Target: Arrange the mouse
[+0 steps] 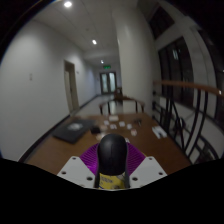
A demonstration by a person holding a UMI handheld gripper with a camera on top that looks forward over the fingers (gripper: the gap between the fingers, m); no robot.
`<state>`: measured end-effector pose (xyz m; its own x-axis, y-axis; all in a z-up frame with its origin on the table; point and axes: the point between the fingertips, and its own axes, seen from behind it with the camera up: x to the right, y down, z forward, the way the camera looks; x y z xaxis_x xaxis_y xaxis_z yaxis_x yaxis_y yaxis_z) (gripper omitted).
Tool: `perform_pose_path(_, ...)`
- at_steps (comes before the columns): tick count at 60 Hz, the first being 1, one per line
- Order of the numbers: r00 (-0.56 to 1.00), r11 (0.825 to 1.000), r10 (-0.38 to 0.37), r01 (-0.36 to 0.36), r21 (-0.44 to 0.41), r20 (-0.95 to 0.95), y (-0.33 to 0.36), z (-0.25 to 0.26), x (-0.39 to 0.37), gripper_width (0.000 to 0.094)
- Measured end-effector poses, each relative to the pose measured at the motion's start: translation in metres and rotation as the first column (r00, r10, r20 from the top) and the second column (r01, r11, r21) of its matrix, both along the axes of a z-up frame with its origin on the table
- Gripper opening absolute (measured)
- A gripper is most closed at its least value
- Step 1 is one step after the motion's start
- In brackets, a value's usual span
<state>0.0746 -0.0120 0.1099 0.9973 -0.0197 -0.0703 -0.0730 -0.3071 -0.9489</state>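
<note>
Mouse [112,158] sits between the two fingers of the claw [112,172], raised above the near edge of the table [60,150] rather than resting on it. Both purple pads appear to press against its flanks, so the claw looks clenched on it and carrying it. I judge the mouse light and rigid, a hard plastic shell that will not give under pressure, but smooth and rounded, hence apt to slide or twist if held only by the curved top. The flat lower sides are the better place to hold, as low and as square as the fingers allow, and that seems to be roughly where the pads sit. It looks dark, glossy and domed, with a paler yellowish patch at its lower end whose nature I cannot make out. Beyond it the brown table stretches away, bearing a dark flat mat [71,130] toward the left edge and some small pale items [125,122] near the far end, too small to identify.
</note>
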Motion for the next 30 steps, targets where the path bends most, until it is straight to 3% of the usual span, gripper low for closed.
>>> perform_pose_path(7, 1.0, 0.984, -0.018, 0.021, -0.179, 0.014, 0.005, -0.094, 0.019, 0.0336)
perform_pose_path(11, 0.999, 0.978, -0.006, 0.012, -0.209, 0.032, 0.01, -0.116, 0.019, 0.0346)
perform_pose_path(16, 0.997, 0.983, 0.003, 0.011, -0.184, 0.076, 0.009, -0.121, 0.019, 0.0344)
perform_pose_path(25, 0.997, 0.971, 0.052, -0.038, -0.237, 0.054, 0.006, -0.123, 0.015, 0.0549)
perform_pose_path(30, 0.996, 0.968, 0.081, -0.067, -0.242, 0.048, -0.006, -0.113, 0.016, 0.0799)
